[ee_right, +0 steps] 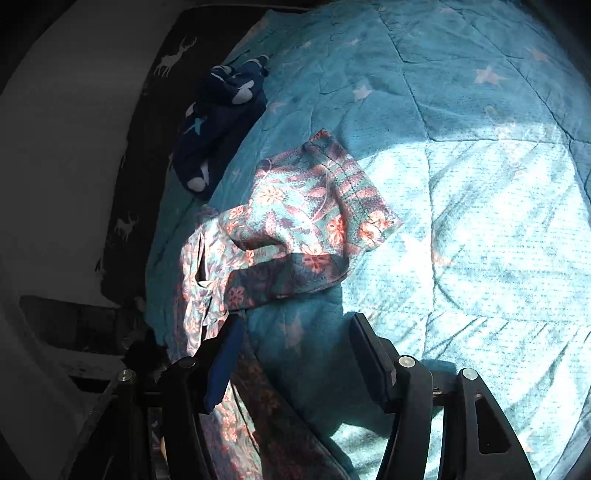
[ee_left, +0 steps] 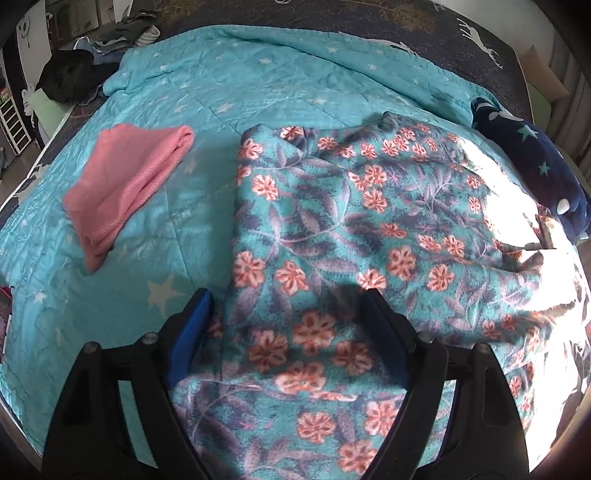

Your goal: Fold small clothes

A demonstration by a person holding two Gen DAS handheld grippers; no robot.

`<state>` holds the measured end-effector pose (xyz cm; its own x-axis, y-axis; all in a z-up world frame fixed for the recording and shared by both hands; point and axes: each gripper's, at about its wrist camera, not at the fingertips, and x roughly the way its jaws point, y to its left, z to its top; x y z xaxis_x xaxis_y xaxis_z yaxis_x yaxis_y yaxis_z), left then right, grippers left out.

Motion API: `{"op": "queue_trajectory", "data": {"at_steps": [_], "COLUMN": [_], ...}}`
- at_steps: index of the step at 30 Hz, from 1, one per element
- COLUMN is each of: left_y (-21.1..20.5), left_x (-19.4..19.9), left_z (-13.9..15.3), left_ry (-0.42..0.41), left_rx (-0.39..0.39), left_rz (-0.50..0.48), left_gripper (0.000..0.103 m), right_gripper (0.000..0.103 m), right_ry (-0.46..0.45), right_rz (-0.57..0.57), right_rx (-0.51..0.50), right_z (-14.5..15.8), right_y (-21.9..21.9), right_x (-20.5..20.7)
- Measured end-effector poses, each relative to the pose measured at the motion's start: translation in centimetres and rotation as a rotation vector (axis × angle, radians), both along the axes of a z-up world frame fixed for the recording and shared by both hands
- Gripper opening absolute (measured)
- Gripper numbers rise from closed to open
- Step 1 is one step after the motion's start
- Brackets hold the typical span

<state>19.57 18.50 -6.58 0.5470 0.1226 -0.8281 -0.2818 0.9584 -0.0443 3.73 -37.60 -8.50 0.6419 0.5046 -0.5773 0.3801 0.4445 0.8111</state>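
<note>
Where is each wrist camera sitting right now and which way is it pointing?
Left wrist: on the left gripper, over the floral garment, facing across the quilt to the folded pink cloth; both open fingers show.
Right wrist: on the right gripper, low over the quilt, facing the garment's sleeve; both open fingers show.
Shared: floral garment, quilt, navy starred garment.

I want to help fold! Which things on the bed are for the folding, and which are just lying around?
For the folding:
flowery garment, spread out
pink cloth, already folded
navy star garment, crumpled
left claw, open
right claw, open

Just lying around:
turquoise star quilt
dark deer-print sheet
clothes pile beside the bed
</note>
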Motion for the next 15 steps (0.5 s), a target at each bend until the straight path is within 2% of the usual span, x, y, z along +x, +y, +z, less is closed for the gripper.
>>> {"op": "queue_trajectory", "data": {"at_steps": [2,4,6,7,8,9,10,11,15], "left_y": [-0.2,-0.1,0.0,0.0,0.0,-0.1,-0.2,-0.1,-0.2], "left_x": [0.0,-0.2,-0.2,-0.1,-0.1,0.0,-0.1,0.0,-0.3], "left_z": [0.0,0.0,0.1,0.1,0.1,0.2,0.2,0.2,0.5], "left_ry": [-0.002,-0.003,-0.002,0.000,0.001,0.002,0.002,0.002,-0.002], "left_rx": [0.012,0.010,0.001,-0.002,-0.002,0.000,0.006,0.008,0.017], "left_rz": [0.000,0.004,0.014,0.020,0.023,0.024,0.022,0.017,0.002], "left_gripper": [0.083,0.083,0.083,0.083,0.083,0.083,0.083,0.083,0.083], "right_gripper": [0.061,0.061,0.061,0.056,0.032,0.014,0.004,0.003,0.003], "right_ry": [-0.065,-0.120,-0.120,-0.112,-0.100,-0.098,-0.098,-0.108,-0.214], "right_rz": [-0.044,-0.105,-0.188,-0.211,-0.212,-0.180,-0.164,-0.184,-0.319], "right_rx": [0.047,0.025,0.042,0.062,0.071,0.068,0.054,0.019,-0.232], "right_z": [-0.4,-0.2,-0.7,-0.9,-1.0,-0.8,-0.4,0.4,6.1], "right_y": [-0.9,-1.8,-2.6,-2.7,-2.7,-2.5,-2.4,-2.7,-6.4], "right_x": [1.2,2.7,4.1,4.7,5.3,6.1,6.5,6.4,4.4]}}
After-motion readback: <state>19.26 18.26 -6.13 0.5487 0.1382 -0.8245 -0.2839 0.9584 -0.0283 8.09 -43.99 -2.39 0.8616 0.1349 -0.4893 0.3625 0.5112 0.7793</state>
